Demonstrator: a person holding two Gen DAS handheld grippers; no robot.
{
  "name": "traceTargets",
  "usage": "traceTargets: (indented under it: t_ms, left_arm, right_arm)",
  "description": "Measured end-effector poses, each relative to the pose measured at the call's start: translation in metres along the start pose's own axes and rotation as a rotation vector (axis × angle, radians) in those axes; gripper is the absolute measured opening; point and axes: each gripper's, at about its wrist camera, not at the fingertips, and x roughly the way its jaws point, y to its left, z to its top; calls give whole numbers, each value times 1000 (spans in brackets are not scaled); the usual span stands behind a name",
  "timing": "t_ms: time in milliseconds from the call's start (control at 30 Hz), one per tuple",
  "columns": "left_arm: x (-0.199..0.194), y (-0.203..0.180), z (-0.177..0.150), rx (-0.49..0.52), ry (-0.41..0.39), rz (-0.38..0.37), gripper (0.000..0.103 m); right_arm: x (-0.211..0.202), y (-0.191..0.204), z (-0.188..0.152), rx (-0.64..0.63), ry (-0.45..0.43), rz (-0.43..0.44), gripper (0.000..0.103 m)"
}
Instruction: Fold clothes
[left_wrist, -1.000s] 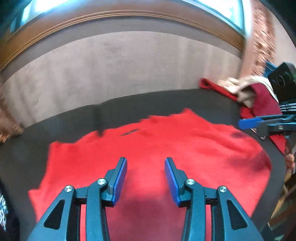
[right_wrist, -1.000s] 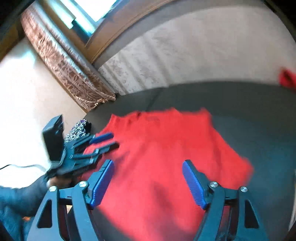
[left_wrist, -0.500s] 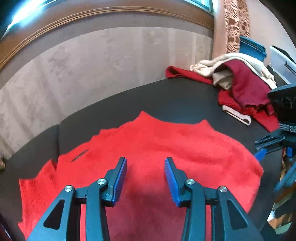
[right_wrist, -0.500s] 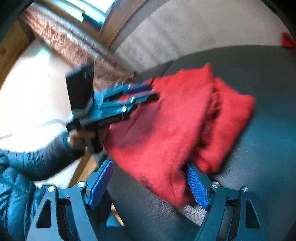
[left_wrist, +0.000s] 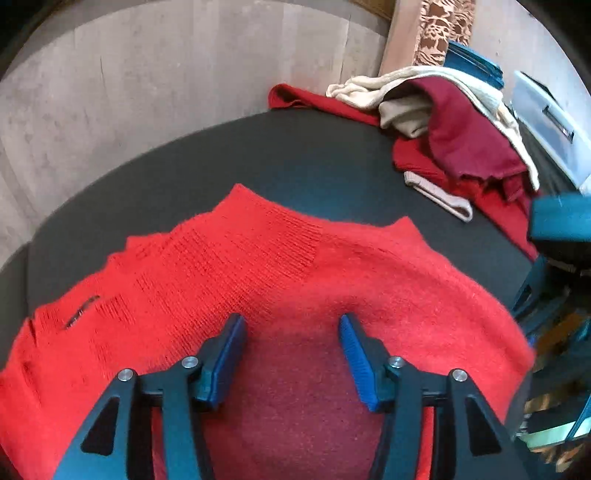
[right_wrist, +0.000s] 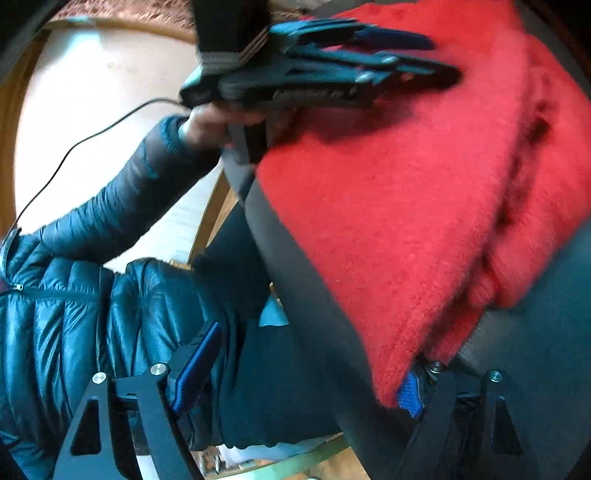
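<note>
Spread over the dark, smooth, rounded table top (left_wrist: 314, 162): a bright red fuzzy knitted sweater (left_wrist: 258, 266), lying mostly flat, its ribbed band toward the far side and a small slit near its left edge. Seen from the right wrist, folded over itself near the table's near edge, with a thick rolled fold along the right side and one corner hanging down over the rim.

Directly above the sweater's near part, pointing steeply down: the left gripper (left_wrist: 291, 345), black arms with blue ribbed pads, jaws opening, nothing pinched between them (only red knit visible in the gap, beneath the pads). Held from below by a hand (right_wrist: 221, 122) coming out of a dark blue quilted puffer jacket sleeve (right_wrist: 122, 206), with a thin black cable trailing off beside it.

Low at the table's edge: the right gripper (right_wrist: 299, 373), jaws opening and standing wide. Its left pad out over the jacket, clear of the cloth; its right pad (right_wrist: 408, 398) half hidden under the hanging corner of the sweater, contact impossible to tell (blurred there), no grasp on the cloth visible.

At the far right of the table, well apart from the sweater: a heap of dark red and cream clothes (left_wrist: 443, 122), piled loosely. Behind it, a patterned brown curtain (left_wrist: 439, 29) and a pale plastic storage bin (left_wrist: 550, 125).
</note>
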Motion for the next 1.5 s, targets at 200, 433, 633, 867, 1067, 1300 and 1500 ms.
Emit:
traceTargets:
  t_ms: [200,433,633,867,1067,1300,1500]
  left_arm:
    - [-9,-1,-1,-3,-24,28,56]
    - [-68,29,-21,-126,-123,37,56]
    - [-138,92,-94,-400,-224,126,56]
    - [-201,123,-206,-569,-209,240,55]
    - [-228,124,-275,-626,-202,235,55]
    - [-227,123,-309,-655,-241,100,55]
    - [-226,119,-297,-564,-300,3,55]
  right_arm:
    - [-22,-3,-12,58,-209,-56,83]
    - [-73,11,-24,132,-424,-271,87]
    - [-86,53,19,-9,-592,-312,96]
    - [-24,60,118,-20,-641,-387,99]
    - [15,43,160,49,-607,-575,99]
    - [32,25,157,8,-603,-641,103]
    - [32,23,156,-3,-603,-658,103]
